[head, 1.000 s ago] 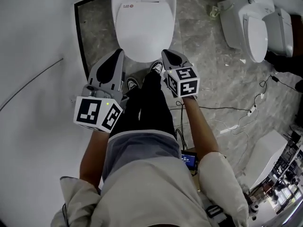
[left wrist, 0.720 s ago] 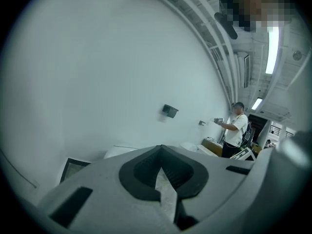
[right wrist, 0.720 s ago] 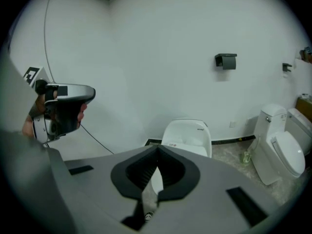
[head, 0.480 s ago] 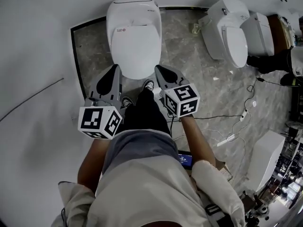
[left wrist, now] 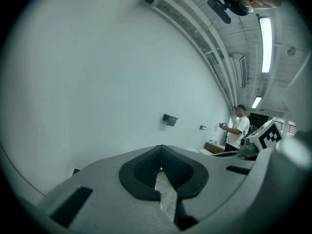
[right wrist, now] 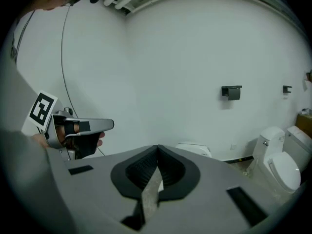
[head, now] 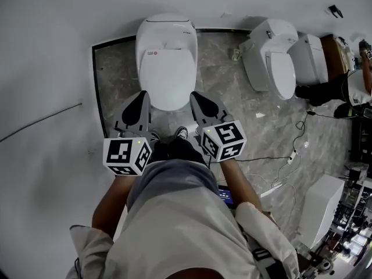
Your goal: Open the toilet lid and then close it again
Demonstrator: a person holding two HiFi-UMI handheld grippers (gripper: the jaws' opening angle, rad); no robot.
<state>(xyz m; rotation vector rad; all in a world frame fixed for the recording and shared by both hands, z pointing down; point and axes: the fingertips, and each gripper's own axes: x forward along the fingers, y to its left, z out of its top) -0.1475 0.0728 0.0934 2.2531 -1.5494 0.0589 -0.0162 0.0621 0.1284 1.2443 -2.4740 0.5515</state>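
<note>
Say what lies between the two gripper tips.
In the head view, the front of the closed toilet lid shows between the left gripper and right gripper.

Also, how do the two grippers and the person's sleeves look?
Both the left gripper and the right gripper have pale grey shells with dark ribbed pads. Each carries a white cube with black square markers. The sleeves are light-coloured, the forearms bare.
</note>
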